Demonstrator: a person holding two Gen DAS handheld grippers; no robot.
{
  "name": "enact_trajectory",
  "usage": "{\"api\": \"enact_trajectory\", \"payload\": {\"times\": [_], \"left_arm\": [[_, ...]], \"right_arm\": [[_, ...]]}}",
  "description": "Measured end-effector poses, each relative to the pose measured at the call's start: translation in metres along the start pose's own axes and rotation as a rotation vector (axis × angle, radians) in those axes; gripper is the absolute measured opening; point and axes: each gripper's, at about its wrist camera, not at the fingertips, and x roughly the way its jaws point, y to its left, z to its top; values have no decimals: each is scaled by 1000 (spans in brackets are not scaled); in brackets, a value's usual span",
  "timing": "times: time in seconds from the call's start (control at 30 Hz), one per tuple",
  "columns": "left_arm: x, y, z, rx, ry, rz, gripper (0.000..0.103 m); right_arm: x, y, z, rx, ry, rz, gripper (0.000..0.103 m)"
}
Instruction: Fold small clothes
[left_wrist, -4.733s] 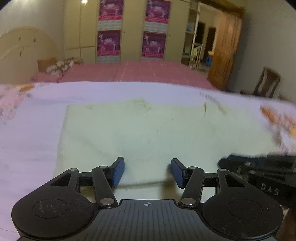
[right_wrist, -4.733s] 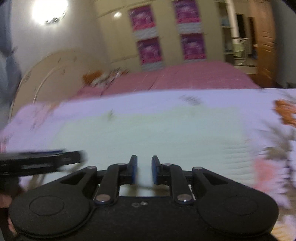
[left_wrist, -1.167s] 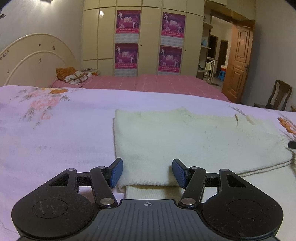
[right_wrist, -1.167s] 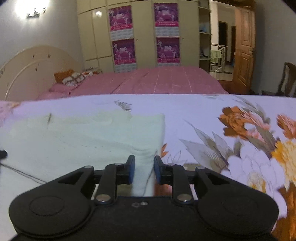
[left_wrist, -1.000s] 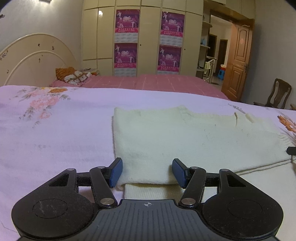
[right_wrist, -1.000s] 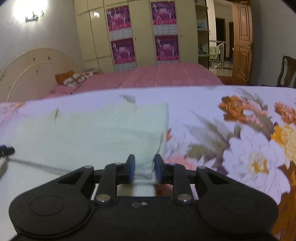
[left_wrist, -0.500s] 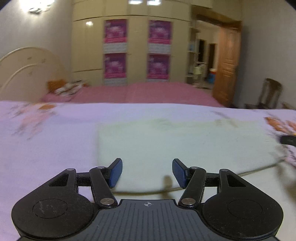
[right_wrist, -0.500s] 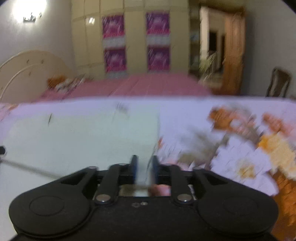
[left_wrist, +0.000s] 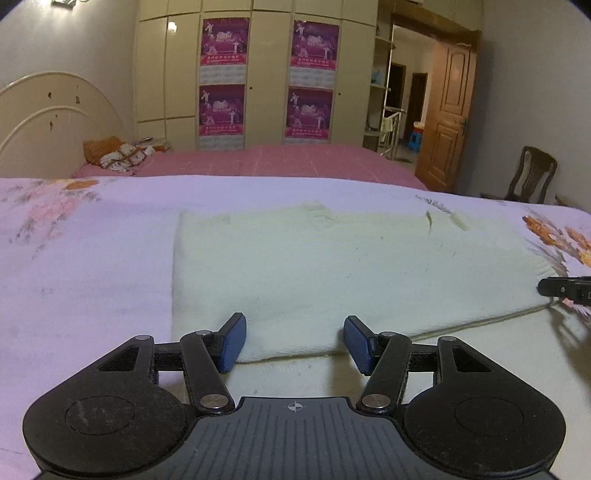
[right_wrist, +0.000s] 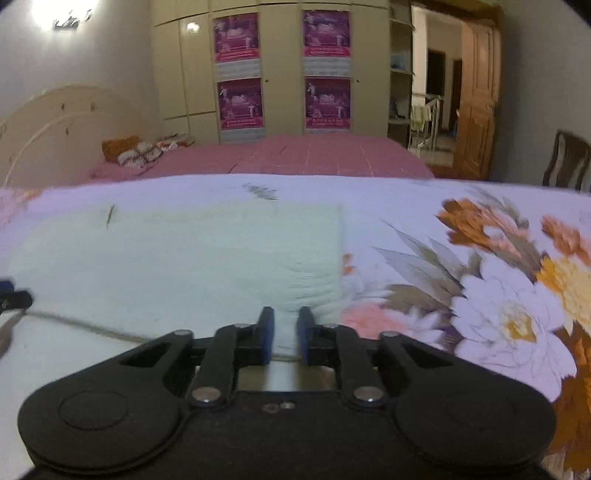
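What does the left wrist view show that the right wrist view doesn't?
Only the left wrist view shows the garment's left edge, the open left hand-held gripper at its near fold, and faint pink flowers. Only the right wrist view shows the garment's right edge, the right hand-held gripper nearly closed there, and big orange flowers. Both show the folded garment, wardrobe posters and pink bed.

— Cream garment (left_wrist: 332, 266): soft knitted cloth, matt, a little fuzzy, ribbed near the hem. And the bedsheet (left_wrist: 92, 258)?

— Smooth thin cloth, matt, printed with flowers.

— Left gripper (left_wrist: 293, 341)?

— Matt black plastic, shiny metal rivets, blue ribbed pads (left_wrist: 232, 341).

— Right gripper (right_wrist: 282, 334): same materials. Door (left_wrist: 448, 122)?

— Varnished wood, slightly glossy.
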Motion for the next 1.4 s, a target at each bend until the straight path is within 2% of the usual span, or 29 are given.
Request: {"api": "enact_trajectory", "payload": {"times": [0.07,0.17,0.27,0.33,0.37,0.4,0.47,0.63,0.7,0.77,0.9,1.07,1.17,1.3,1.4], "left_arm": [[-4,-8,3,15,11,13,59],[-26,-16,3,48,0,9,59],[-53,-16,-7,74,14,4,59],[-74,-17,-18,90,26,11,72],[-87,-18,-25,98,22,21,85],[-98,-20,-33,108,17,29,87],[-117,-21,-45,115,37,24,87],[-169,-23,-67,96,26,26,87],[-191,-23,-74,98,21,20,87],[-209,-24,-82,100,24,16,87],[-243,-21,-102,92,39,-4,87],[-279,10,-140,-49,118,-71,86],[-289,35,-166,-208,200,-168,71],[-303,60,-193,-380,217,-272,70],[-300,74,-205,-519,247,-401,70]], "right_arm": [[0,13,3,-46,6,-5,24],[-21,18,8,30,-19,58,27],[-42,18,1,51,-1,80,27],[-62,13,-7,54,10,92,27],[-72,13,-14,54,17,98,27],[-81,13,-20,52,24,101,27],[-101,13,-33,54,36,98,27],[-151,14,-65,93,61,107,29],[-172,13,-77,115,59,113,35],[-191,10,-86,133,55,113,47],[-225,-3,-111,185,67,116,49],[-262,-31,-144,290,94,117,49],[-277,-48,-165,361,113,141,49],[-287,-67,-194,477,142,181,49],[-288,-73,-213,569,165,241,49]]}}
